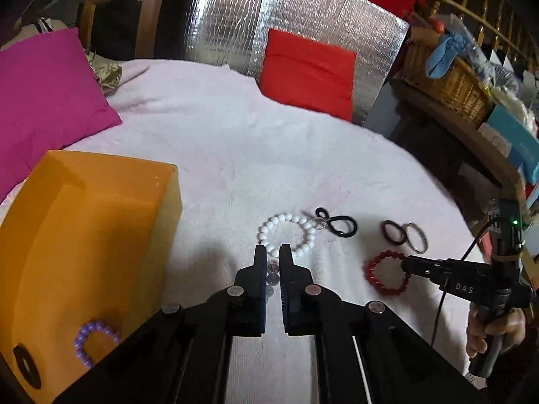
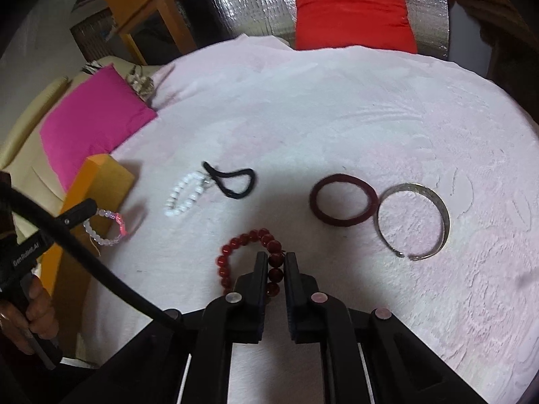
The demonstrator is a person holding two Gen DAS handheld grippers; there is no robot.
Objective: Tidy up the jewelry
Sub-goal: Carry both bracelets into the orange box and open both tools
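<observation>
Glossy red beads, a matt fuzzy maroon band, a dull metal bangle, and nubby pale cloth.

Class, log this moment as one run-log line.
left gripper: shut on clear bead bracelet | right gripper: shut on red bead bracelet | orange box: holds purple bracelet

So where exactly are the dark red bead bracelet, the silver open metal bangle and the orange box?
Dark red bead bracelet (image 2: 225, 257): right wrist view, on its left arc of beads.
Silver open metal bangle (image 2: 444, 213): right wrist view, on its right band.
Orange box (image 1: 87, 235): left wrist view, on its inner wall.
</observation>
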